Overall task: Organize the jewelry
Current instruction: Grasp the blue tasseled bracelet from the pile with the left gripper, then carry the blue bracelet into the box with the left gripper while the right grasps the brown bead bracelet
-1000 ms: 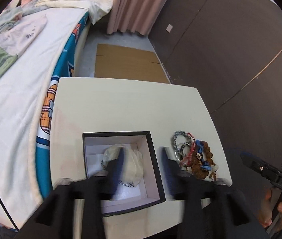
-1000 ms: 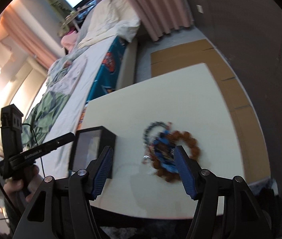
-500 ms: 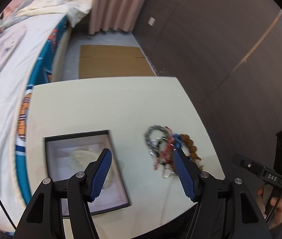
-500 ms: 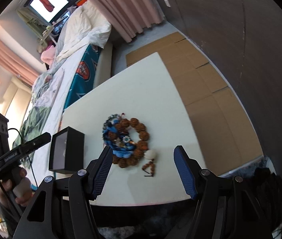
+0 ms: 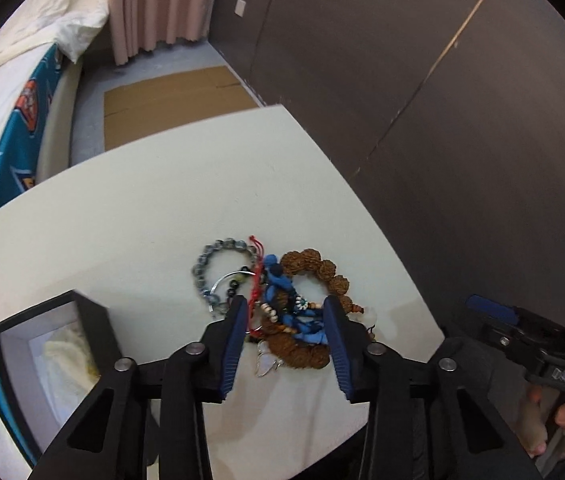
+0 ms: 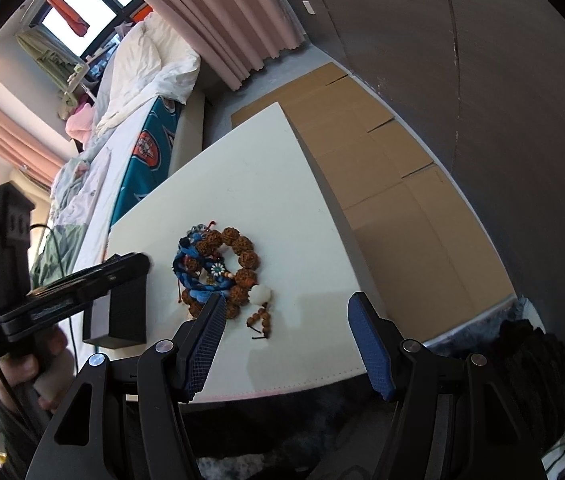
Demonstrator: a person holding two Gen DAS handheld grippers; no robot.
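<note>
A tangled pile of jewelry lies on the white table [image 5: 154,200]: a brown bead bracelet [image 5: 322,272], a blue cord piece [image 5: 278,284], a grey bead bracelet [image 5: 222,248] and a red string [image 5: 257,276]. My left gripper [image 5: 285,312] is open, its fingers straddling the near side of the pile just above it. A black box [image 5: 94,320] with a white lining holds a cream pouch [image 5: 70,356] at the left. My right gripper [image 6: 288,308] is open and empty, near the table's front edge, just short of the pile [image 6: 218,272].
A bed [image 6: 138,92] with a teal blanket runs along the table's far left. Flattened cardboard [image 6: 382,152] covers the floor beside a dark wall [image 5: 422,80]. The box [image 6: 122,312] stands by the left gripper's body [image 6: 82,284] in the right wrist view.
My left gripper has swung right from over the box to over the jewelry pile. My right gripper has drifted right, so the pile now sits left of its centre.
</note>
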